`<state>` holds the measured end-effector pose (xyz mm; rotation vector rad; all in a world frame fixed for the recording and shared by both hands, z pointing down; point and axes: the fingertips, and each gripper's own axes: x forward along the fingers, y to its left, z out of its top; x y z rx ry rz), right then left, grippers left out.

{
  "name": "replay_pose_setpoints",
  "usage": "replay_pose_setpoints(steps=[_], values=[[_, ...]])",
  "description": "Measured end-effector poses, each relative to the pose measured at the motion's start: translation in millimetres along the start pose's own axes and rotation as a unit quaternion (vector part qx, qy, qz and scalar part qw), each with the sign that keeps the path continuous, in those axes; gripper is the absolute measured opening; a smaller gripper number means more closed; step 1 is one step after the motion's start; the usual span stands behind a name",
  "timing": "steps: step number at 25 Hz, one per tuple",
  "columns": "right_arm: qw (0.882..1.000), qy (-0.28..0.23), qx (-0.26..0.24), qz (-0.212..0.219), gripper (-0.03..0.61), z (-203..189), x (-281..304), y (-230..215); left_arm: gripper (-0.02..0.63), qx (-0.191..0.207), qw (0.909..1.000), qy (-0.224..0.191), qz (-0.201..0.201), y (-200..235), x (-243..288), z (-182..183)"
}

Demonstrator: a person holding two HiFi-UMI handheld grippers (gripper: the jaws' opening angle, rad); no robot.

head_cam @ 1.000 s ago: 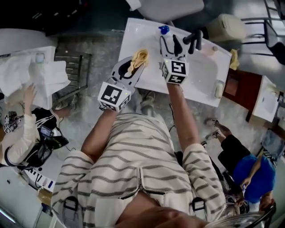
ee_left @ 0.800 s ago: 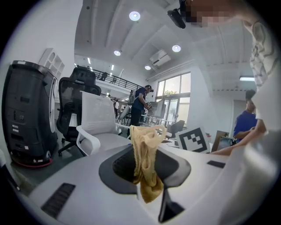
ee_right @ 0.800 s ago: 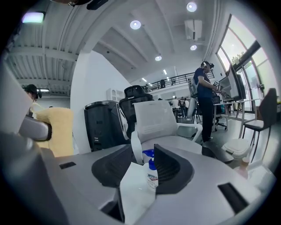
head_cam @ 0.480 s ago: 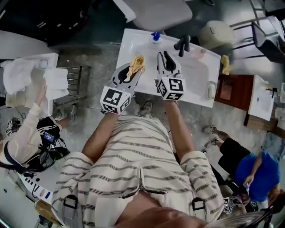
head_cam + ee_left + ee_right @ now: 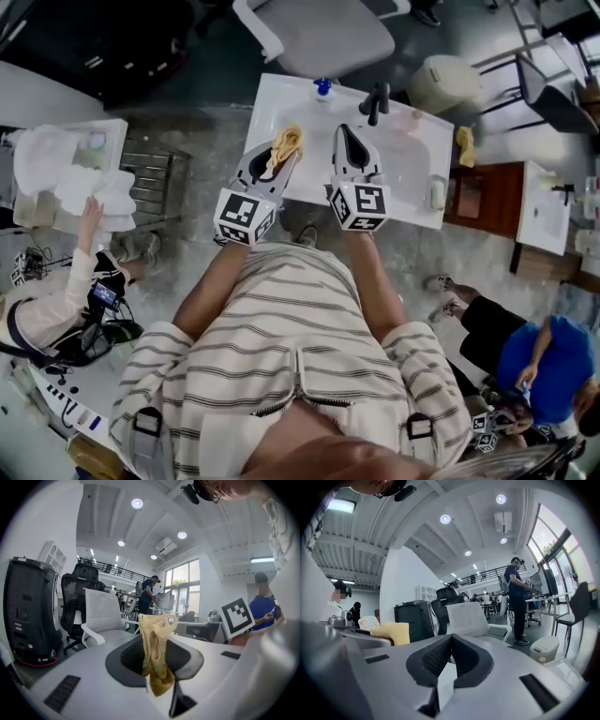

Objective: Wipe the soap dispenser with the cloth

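Note:
The soap dispenser (image 5: pixel 323 87), a small bottle with a blue pump top, stands at the back rim of the white sink (image 5: pixel 412 155). My left gripper (image 5: pixel 279 152) is shut on a crumpled yellow cloth (image 5: pixel 287 141), which sticks up between its jaws and hangs down in front of them in the left gripper view (image 5: pixel 156 653). My right gripper (image 5: pixel 344 134) hovers beside it over the sink's front part, shut with nothing in it (image 5: pixel 451 641). Both grippers are held nearly level, well short of the dispenser. The cloth (image 5: pixel 391 632) also shows at the left of the right gripper view.
A black tap (image 5: pixel 377 98) stands at the sink's back edge, right of the dispenser. A yellow rag (image 5: pixel 466 145) and a white bar (image 5: pixel 436 192) lie at the sink's right end. A white chair (image 5: pixel 323 33) and a bin (image 5: pixel 441 82) stand behind. People sit at both sides.
The right gripper has closed its jaws and drawn back from the tap toward me. The left gripper with the cloth has also pulled back a little from the sink.

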<state>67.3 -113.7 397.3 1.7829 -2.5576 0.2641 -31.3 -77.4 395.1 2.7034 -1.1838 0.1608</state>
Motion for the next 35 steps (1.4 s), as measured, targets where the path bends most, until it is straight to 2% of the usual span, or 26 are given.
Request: replay_pose_setpoints(steps=[16, 35], values=[[1.000, -0.028, -0.005, 0.002, -0.009, 33, -41, 13, 0.092, 0.038, 0.9987, -0.032, 0.008, -17, -7, 24], [0.999, -0.031, -0.004, 0.005, -0.009, 32, -49, 3, 0.094, 0.048, 0.9976, -0.044, 0.023, -20, -4, 29]])
